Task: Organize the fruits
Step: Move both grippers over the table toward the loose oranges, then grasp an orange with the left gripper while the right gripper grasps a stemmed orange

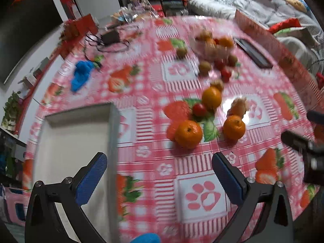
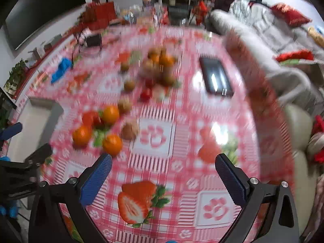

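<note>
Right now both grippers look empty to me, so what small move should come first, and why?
Probably ease the left gripper forward toward the nearest orange. Its jaws stand open and empty, the orange lies loose on the tablecloth just ahead, and the white tray beside it is bare. The right gripper is open too, but sits farther from the tray.

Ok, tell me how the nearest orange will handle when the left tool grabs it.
The orange looks round and sits loose on the tablecloth, so a nudge would probably roll it. Its rind looks firm, likely safe to pinch. The open left tool seems wide enough.
</note>
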The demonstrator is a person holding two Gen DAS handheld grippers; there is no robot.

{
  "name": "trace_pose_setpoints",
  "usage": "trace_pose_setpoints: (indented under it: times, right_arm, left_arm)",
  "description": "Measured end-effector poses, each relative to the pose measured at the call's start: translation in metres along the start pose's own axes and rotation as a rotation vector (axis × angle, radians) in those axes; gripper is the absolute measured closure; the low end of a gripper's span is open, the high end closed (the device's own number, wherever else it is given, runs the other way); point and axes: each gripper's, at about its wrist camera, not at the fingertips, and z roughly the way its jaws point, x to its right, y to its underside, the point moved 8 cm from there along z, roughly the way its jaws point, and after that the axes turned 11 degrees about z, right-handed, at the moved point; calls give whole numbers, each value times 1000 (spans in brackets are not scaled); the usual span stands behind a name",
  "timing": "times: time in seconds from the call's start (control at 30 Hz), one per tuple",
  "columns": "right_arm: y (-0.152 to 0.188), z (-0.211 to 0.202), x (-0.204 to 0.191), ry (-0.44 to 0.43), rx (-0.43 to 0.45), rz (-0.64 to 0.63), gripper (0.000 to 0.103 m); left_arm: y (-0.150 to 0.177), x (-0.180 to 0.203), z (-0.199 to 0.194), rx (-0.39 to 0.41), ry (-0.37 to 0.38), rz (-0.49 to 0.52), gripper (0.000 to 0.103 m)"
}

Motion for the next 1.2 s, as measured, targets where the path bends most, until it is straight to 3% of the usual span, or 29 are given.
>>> trace_pose_setpoints:
  times: [0.3, 0.47, 0.57, 0.73, 1.0, 1.1, 1.17, 1.2]
  right_arm:
    - [26, 43, -3, -27, -61, -48, 1]
    - [30, 54, -16, -43, -56, -96, 1]
    - [30, 58, -26, -55, -42, -123, 1]
    - [28, 68, -40, -67, -39, -145, 1]
    - [13, 76, -67, -87, 18, -180, 1]
    - [4, 74, -74, -87, 56, -180, 29]
    - [1, 73, -77, -96, 61, -180, 55]
    - [1, 73, -79, -113, 56, -173, 62]
  left_arm:
    - [-10, 8, 56, -41, -7, -45, 0]
    - [-14, 1, 68, -14, 80, -150, 0]
    - [-13, 0, 66, 20, 66, -142, 0]
    - [-17, -3, 69, -44, 101, -108, 0]
    - [-20, -11, 66, -8, 99, -96, 18]
    - [-21, -15, 63, 4, 92, -101, 33]
    - [-22, -15, 61, 10, 93, -100, 52]
    - [-22, -13, 59, 15, 95, -95, 58]
